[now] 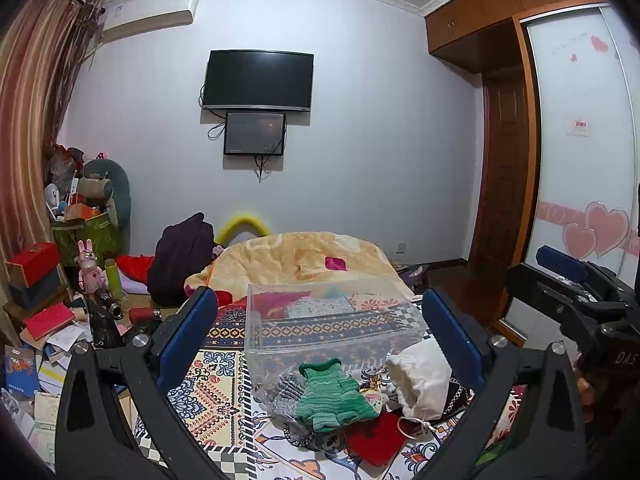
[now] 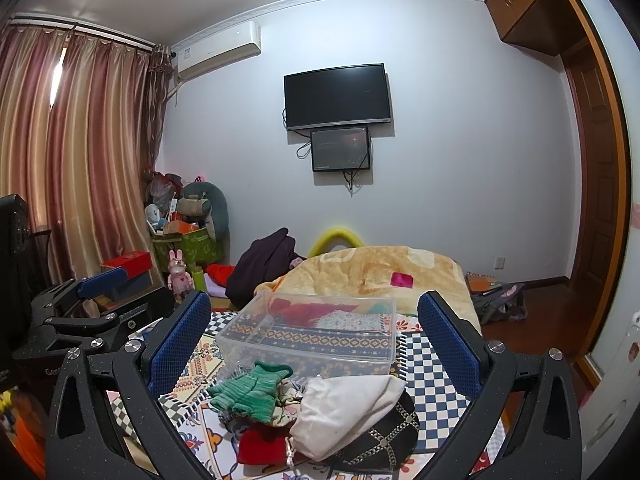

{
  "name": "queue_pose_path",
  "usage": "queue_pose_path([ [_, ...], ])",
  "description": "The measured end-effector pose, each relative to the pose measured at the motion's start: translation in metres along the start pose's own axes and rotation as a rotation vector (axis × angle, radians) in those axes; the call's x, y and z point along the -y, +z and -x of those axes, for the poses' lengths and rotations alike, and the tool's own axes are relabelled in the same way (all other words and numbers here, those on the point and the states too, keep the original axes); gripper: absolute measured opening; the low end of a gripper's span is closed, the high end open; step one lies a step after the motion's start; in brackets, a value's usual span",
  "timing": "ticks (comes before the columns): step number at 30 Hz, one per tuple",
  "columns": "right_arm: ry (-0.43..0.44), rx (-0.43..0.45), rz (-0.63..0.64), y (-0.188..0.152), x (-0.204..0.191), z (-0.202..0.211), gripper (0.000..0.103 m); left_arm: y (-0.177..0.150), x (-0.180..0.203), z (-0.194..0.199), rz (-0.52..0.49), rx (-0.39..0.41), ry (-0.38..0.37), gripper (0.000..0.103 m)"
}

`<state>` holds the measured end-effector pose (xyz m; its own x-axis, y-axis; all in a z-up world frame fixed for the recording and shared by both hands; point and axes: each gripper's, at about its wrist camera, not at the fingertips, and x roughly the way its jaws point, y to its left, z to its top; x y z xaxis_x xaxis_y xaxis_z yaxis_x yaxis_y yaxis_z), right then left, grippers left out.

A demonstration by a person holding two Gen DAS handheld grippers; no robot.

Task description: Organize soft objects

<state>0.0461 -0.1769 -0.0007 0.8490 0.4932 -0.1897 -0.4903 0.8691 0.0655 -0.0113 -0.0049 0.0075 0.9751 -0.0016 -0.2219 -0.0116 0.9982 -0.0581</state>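
Note:
A pile of soft things lies on the patterned bed cover: a green knitted garment (image 1: 330, 394) (image 2: 250, 390), a white drawstring pouch (image 1: 422, 380) (image 2: 346, 410), a red cloth (image 1: 378, 438) (image 2: 260, 446), a grey knit piece (image 1: 286, 390) and a black studded item (image 2: 384, 438). Behind the pile stands a clear plastic box (image 1: 332, 322) (image 2: 312, 330) holding red and pale cloths. My left gripper (image 1: 320, 332) is open and empty above the pile. My right gripper (image 2: 314, 340) is open and empty, also above the pile.
A yellow blanket (image 1: 304, 258) is heaped at the far end of the bed. A dark garment (image 1: 182, 256) lies beside it. Boxes, books and toys (image 1: 52, 300) clutter the left side. A wardrobe and door (image 1: 508, 168) stand at the right.

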Motion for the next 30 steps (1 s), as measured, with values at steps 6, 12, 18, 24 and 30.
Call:
queue_pose_path([
  [6,0.0,0.001,-0.002,0.0004,0.0002,0.0007,0.103,0.0006,-0.0004,0.0003,0.001,-0.001,-0.001,0.103],
  [12,0.0,0.002,-0.001,0.0012,0.0,0.0013,0.103,0.0001,-0.0004,-0.0028,0.004,-0.005,-0.001,0.103],
  [18,0.001,0.007,0.001,0.0045,-0.001,0.0028,0.103,0.0005,-0.0015,-0.0027,0.009,-0.005,0.0,0.103],
  [24,0.001,0.008,0.001,0.0047,-0.0012,0.0027,0.103,0.0007,-0.0018,-0.0026,0.008,-0.006,0.0,0.103],
  [30,0.001,0.013,0.001,0.0063,-0.001,0.0053,0.103,0.0015,-0.002,-0.0022,0.006,-0.004,0.002,0.103],
])
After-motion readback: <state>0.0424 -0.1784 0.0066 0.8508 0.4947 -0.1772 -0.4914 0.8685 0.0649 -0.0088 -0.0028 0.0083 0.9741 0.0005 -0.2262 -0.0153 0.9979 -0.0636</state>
